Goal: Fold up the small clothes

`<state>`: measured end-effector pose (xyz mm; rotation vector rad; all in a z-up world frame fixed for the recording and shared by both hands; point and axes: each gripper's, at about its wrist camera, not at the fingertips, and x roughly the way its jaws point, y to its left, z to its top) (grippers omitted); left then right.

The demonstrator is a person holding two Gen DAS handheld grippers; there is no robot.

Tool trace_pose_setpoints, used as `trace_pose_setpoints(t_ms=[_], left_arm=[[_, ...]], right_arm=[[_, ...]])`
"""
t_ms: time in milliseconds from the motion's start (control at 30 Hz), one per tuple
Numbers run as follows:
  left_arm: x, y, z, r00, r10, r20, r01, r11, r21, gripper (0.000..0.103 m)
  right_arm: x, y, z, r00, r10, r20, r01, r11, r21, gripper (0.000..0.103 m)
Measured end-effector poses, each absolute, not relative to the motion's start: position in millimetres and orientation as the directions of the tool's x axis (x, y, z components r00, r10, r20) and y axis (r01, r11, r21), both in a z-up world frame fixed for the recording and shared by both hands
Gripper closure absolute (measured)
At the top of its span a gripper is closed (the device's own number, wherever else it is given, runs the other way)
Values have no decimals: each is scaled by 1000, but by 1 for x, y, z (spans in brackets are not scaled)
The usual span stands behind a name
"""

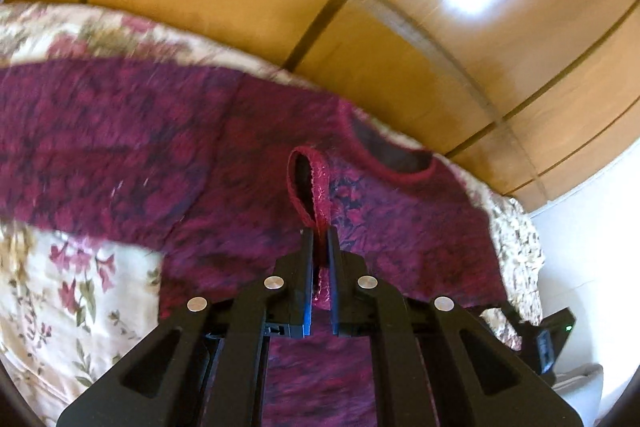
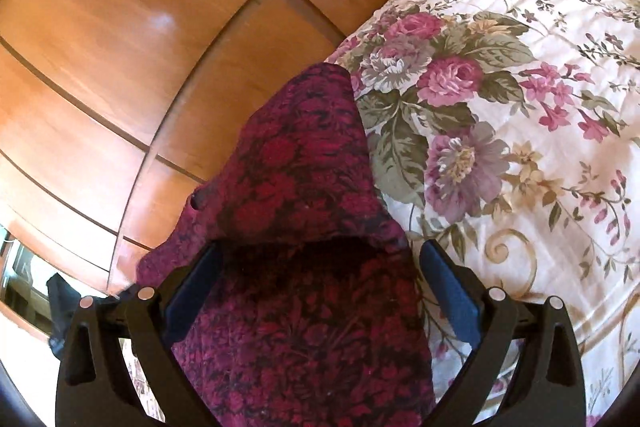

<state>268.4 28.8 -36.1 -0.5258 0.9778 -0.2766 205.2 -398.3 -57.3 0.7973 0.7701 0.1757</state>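
A maroon garment (image 1: 168, 155) with a dark floral pattern lies spread on a flowered bedspread (image 1: 68, 299). Its round neckline (image 1: 394, 157) faces the far side. My left gripper (image 1: 320, 237) is shut on a red-edged cuff (image 1: 320, 187), which stands up as a loop above the fingertips. In the right wrist view, part of the same garment (image 2: 304, 307) lies between the wide-apart fingers of my right gripper (image 2: 322, 249) and rises to a peak beyond them. The blue pads (image 2: 452, 293) stand clear of the cloth on the right; it reaches the left pad's edge.
Glossy wooden wardrobe panels (image 1: 280, 11) stand just beyond the bed, also filling the left of the right wrist view as panels (image 2: 120, 39). The bedspread (image 2: 520, 107) stretches off to the right. A black device with a green light (image 1: 548, 339) sits at the bed's right edge. A dark cloth (image 2: 60, 307) hangs low left.
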Motion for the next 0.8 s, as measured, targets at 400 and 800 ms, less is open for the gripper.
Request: trace_pose_setpoints(t_ms=[400, 800], left_arm=[[272, 34, -29, 586, -415, -696, 34, 871, -491, 98], [284, 40, -71, 566, -286, -773, -32, 930, -367, 98]], right_arm=[[215, -351, -4, 724, 371, -581, -20, 854, 520, 17], [237, -297, -62, 666, 111, -738, 32, 984, 177, 27]])
